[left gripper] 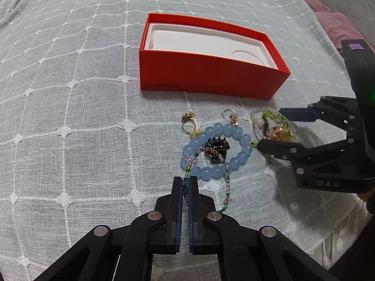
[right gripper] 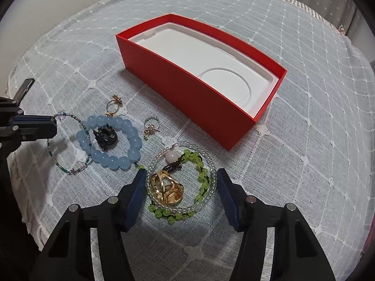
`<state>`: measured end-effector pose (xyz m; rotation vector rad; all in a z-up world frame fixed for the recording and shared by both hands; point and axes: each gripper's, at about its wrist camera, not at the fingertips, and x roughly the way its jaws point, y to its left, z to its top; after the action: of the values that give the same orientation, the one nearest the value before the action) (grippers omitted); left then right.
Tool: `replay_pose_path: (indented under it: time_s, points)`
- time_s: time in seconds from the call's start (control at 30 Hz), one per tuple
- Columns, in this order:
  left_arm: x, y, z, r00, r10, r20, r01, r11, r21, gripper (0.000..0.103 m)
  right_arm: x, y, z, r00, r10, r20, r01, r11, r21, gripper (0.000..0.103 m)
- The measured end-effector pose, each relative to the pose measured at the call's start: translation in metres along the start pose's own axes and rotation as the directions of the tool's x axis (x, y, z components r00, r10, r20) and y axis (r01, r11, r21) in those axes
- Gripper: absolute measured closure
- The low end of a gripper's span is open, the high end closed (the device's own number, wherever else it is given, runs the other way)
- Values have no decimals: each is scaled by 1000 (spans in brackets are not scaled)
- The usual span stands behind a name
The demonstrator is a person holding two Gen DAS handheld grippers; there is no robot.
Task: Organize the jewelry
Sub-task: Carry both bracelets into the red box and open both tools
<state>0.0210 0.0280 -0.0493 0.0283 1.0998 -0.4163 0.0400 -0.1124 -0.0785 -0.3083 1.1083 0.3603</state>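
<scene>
An open red box (left gripper: 206,77) with a white insert sits on the grey bedspread; it also shows in the right wrist view (right gripper: 201,98). In front of it lies jewelry. My left gripper (left gripper: 186,179) is shut on a thin multicolored seed-bead bracelet (left gripper: 226,185), which drapes over a blue bead bracelet (left gripper: 243,149) with a black hair claw (left gripper: 216,148) inside. My right gripper (right gripper: 179,175) is open, its fingers either side of a green bead bracelet (right gripper: 201,178), a clear bead bracelet (right gripper: 212,166) and a gold ring (right gripper: 167,188).
Two gold rings (left gripper: 189,123) and a small beaded ring (left gripper: 230,116) lie between the bracelets and the box. A pink cloth (left gripper: 328,23) lies at the far right. The bedspread (left gripper: 70,93) spreads wide to the left.
</scene>
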Motion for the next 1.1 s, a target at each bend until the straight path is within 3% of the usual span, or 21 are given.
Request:
replay_pose_path:
  time_s: [0.73,0.93,1.1]
  points:
    - [-25,-10,20,994,-23,107,23,1000,6,103,-51,3,3,993,21,116,-24,999,29,46]
    - [-36,-16,43,984,-56,169,55,998,10,103,-64,-7,17,987,-3,161,-6,998,58,46]
    - [-38,-20,73,965,-106,241,102,994,28,103,-67,-18,27,984,-12,178,-5,996,92,46]
